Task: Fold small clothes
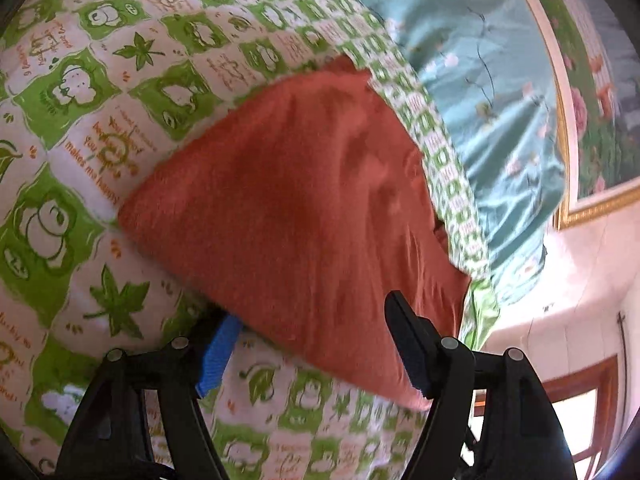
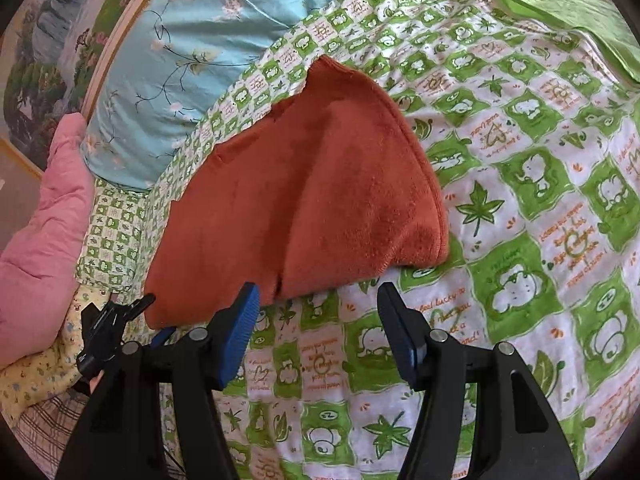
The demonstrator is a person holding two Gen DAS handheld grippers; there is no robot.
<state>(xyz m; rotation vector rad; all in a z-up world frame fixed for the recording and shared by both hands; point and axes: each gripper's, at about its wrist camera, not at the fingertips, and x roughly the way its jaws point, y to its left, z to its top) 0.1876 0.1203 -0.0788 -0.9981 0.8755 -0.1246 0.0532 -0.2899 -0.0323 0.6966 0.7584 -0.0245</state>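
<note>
Here: fuzzy rust terry cloth (image 2: 304, 200), folded, on printed quilt (image 2: 520, 200).

- The rust-red cloth (image 2: 312, 200) is matt terry, nappy and rough, with a stitched hem.
- Under it, the green-and-white quilt (image 2: 520, 240) is soft printed cotton (lightly puckered).
- Beyond the cloth, the pale blue bedding (image 2: 188, 60) has a satin sheen.
- The right gripper (image 2: 316, 320) is matt black plastic with ribbed blue pads.
</note>
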